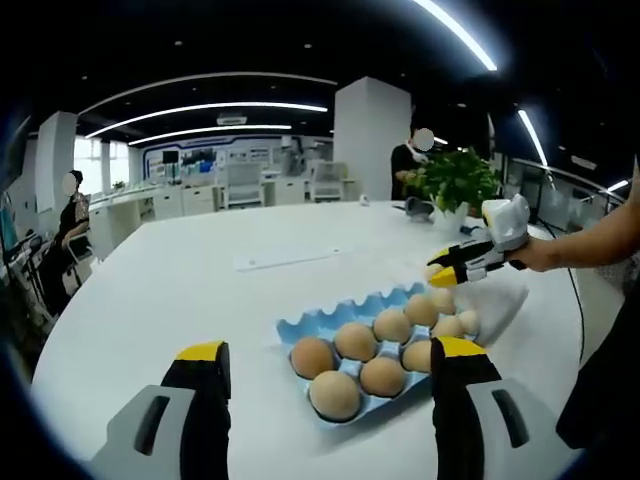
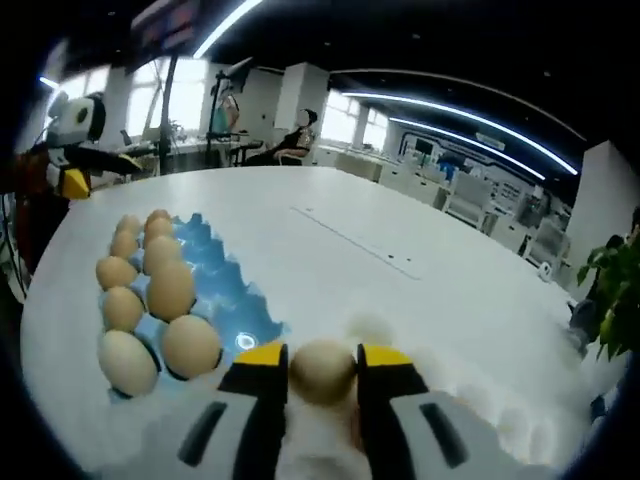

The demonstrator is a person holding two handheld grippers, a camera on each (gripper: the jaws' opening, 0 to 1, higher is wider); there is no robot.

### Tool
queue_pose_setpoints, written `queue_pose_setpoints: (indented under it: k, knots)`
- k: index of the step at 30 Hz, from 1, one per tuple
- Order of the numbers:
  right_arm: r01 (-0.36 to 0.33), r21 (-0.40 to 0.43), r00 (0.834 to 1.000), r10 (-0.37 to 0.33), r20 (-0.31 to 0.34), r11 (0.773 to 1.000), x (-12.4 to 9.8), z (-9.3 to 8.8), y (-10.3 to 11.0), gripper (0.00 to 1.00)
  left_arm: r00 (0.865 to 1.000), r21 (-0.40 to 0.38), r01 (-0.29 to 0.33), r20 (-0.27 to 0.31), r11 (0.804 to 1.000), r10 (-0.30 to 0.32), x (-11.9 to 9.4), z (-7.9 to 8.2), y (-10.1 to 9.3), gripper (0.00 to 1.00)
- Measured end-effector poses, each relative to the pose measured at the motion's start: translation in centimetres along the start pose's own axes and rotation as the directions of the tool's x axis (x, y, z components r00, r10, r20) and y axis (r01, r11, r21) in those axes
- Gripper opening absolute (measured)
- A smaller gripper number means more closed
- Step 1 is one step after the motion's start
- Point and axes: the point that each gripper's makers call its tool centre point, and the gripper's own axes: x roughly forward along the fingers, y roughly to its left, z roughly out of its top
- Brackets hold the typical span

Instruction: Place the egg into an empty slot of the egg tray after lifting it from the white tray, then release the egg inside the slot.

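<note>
A tan egg (image 2: 322, 371) sits between the yellow-tipped jaws of my right gripper (image 2: 323, 358), which is shut on it just above the blurred white tray (image 2: 470, 420). To its left lies the blue egg tray (image 2: 222, 290), holding several eggs (image 2: 170, 288) with bare slots along its near side. In the left gripper view the same blue tray (image 1: 322, 322) lies mid-table ahead of my left gripper (image 1: 329, 350), whose jaws stand wide open and hold nothing. Past the tray, a hand holds the right gripper (image 1: 446, 270) over the white tray (image 1: 505, 300).
The round white table (image 1: 180, 290) carries a flat white sheet (image 1: 290, 258) and a potted plant (image 1: 455, 180) at the far side. A person (image 1: 408, 165) stands behind the plant. The left gripper (image 2: 72, 135) shows beyond the tray's far end.
</note>
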Motion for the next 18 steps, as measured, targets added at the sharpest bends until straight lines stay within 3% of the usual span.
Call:
queue_pose_setpoints:
  k: [5,12,18]
  knots:
    - [-0.031,0.037,0.999,0.032,-0.035,0.999,-0.25,0.08,0.02,0.26,1.0,0.001,-0.01,-0.008,1.0,0.01,-0.11,-0.1,0.22,0.83]
    - [-0.184,-0.039,0.981,0.181,-0.068,0.982,-0.35,-0.31,0.52,0.26,1.0,0.007,-0.018,-0.019,1.0,0.018,-0.18,-0.23,0.4,0.83]
    - [-0.185,-0.023,0.982,0.184,-0.041,0.982,-0.36,-0.31,0.5,0.25,0.999,0.008,-0.035,-0.021,0.999,0.035,-0.15,-0.19,0.82,0.82]
